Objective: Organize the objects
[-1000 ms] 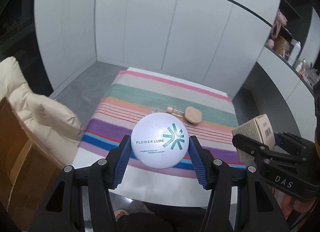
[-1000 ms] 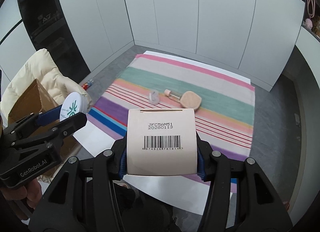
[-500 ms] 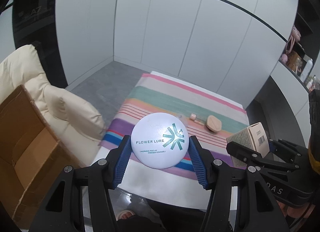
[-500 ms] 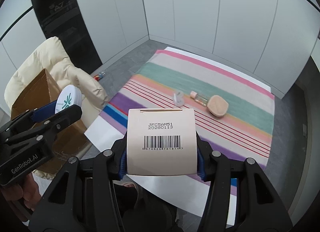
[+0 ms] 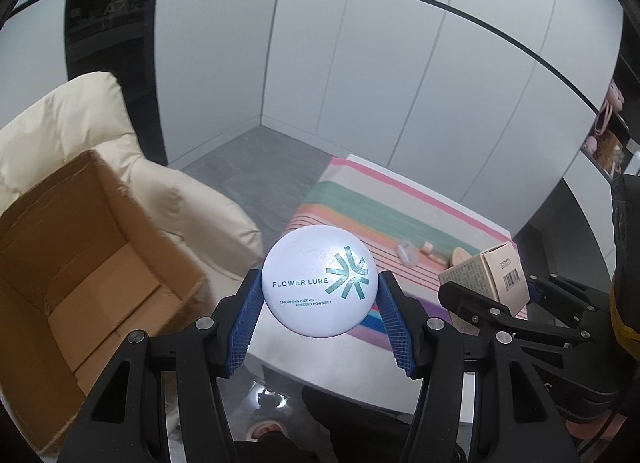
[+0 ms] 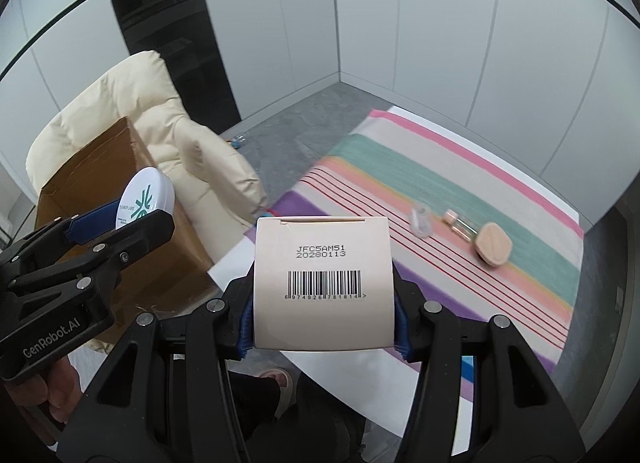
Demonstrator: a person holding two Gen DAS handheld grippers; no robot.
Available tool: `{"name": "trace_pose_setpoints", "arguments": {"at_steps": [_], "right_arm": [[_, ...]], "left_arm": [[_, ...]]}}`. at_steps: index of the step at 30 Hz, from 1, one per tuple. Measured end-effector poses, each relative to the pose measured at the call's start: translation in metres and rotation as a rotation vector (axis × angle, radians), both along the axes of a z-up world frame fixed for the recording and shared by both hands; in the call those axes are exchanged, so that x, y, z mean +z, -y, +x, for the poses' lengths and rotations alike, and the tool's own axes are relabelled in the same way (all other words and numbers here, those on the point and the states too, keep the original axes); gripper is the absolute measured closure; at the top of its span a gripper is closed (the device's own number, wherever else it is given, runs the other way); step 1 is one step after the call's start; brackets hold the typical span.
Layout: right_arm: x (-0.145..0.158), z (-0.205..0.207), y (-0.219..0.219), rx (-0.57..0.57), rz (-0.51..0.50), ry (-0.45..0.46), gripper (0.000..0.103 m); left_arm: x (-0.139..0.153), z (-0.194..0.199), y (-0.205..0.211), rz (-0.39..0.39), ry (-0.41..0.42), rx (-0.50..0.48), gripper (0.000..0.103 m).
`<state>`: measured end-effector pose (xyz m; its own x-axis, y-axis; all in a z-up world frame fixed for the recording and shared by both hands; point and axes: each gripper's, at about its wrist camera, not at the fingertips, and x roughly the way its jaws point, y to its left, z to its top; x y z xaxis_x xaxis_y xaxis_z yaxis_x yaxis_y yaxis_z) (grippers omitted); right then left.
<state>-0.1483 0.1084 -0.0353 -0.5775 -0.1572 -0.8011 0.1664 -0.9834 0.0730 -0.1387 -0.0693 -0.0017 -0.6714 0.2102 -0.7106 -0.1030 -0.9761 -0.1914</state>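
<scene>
My left gripper (image 5: 319,299) is shut on a round white powder compact (image 5: 319,280) marked FLOWER LURE, held in the air. It also shows in the right wrist view (image 6: 145,198) beside an open cardboard box (image 5: 76,263). My right gripper (image 6: 322,303) is shut on a beige carton (image 6: 323,281) with a barcode, held above the table's near edge. A clear cap (image 6: 420,220), a small bottle (image 6: 460,224) and a peach compact (image 6: 494,249) lie on the striped cloth (image 6: 440,167).
The cardboard box (image 6: 104,167) sits on a cream padded chair (image 6: 140,103) to the left of the table. White cabinet walls stand behind. Shelves with small items (image 5: 608,139) are at the far right.
Both grippers have swung left with their objects. The cardboard box and chair have come further into view and the table has shifted to the right.
</scene>
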Motion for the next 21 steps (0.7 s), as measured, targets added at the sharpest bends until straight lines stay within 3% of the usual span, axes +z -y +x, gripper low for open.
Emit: {"name": "trace_pose_setpoints", "arguments": {"at_steps": [21], "right_arm": [[0.005,-0.013,0.107,0.186,-0.001,-0.023,0.048]], "left_arm": [[0.002,0.022,0.093,-0.027,-0.012,0.181,0.044]]}}
